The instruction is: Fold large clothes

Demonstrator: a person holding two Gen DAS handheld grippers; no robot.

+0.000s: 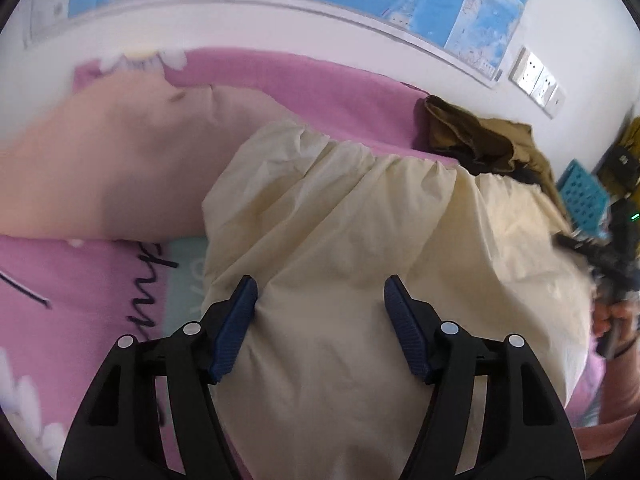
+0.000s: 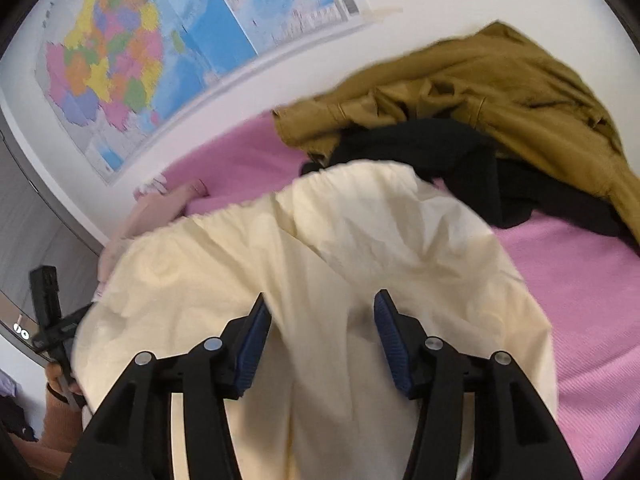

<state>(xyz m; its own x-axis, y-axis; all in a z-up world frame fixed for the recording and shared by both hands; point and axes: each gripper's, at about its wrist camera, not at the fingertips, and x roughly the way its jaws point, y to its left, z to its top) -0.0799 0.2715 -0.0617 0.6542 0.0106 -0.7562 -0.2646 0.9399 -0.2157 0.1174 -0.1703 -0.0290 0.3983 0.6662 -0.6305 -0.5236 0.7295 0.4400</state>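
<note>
Your left gripper (image 1: 320, 320) and right gripper (image 2: 322, 340) both stand spread over the cream garment (image 1: 360, 240) lying just ahead, which hides most black writing (image 1: 158, 264) on the pink sheet (image 1: 80, 280).

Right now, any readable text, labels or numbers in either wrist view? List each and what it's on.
"mp": black handwritten-style letters on the pink printed bedsheet; the rest of the word is covered by the cream fabric garment.
Colourful wall map: printed labels too small and blurred to read.
Blue folded map sheet: print too blurred to read.
White wall sockets: no legible marking.
Olive-brown jacket: no visible label.
</note>
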